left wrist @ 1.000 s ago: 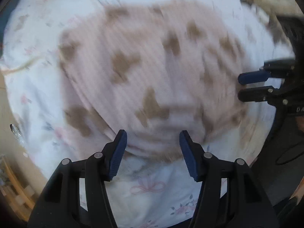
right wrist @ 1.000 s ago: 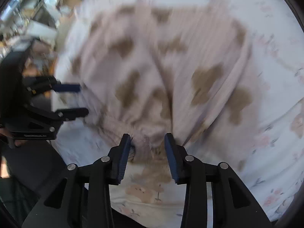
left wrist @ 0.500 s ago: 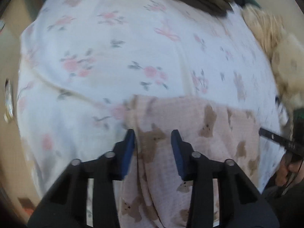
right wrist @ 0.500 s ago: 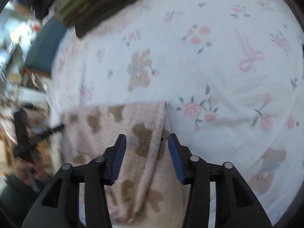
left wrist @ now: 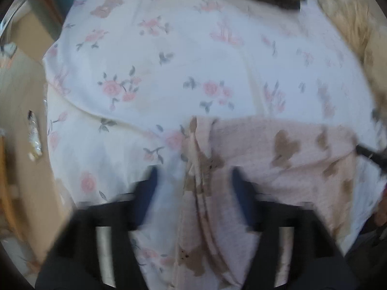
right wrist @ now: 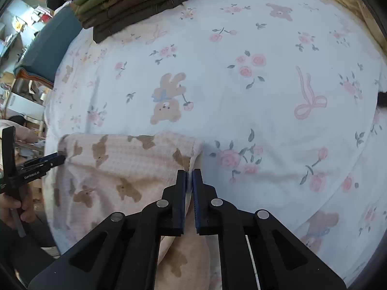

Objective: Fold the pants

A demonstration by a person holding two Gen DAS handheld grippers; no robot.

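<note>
Mid-fold: pants [right wrist: 125,169] lying doubled on the flowered bed [right wrist: 266,96], right gripper [right wrist: 189,176] with jaws just pressed together on the fold's right corner edge, left gripper [left wrist: 193,183] with jaws just spread, straddling the left edge without pinching. Next, probably regripping left for another fold. Beyond, stacked dark clothes [right wrist: 135,2] and a cluttered room edge.

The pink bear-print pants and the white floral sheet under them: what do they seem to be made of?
The pink bear-print pants look like a soft knit or waffle-weave fabric, matte: a fine grid texture shows in the right wrist view, and the cloth drapes in loose folds. The white floral sheet looks like smooth woven cotton or a similar cloth, matte, with a flat printed pattern and shallow creases. The exact fibre cannot be told.
</note>
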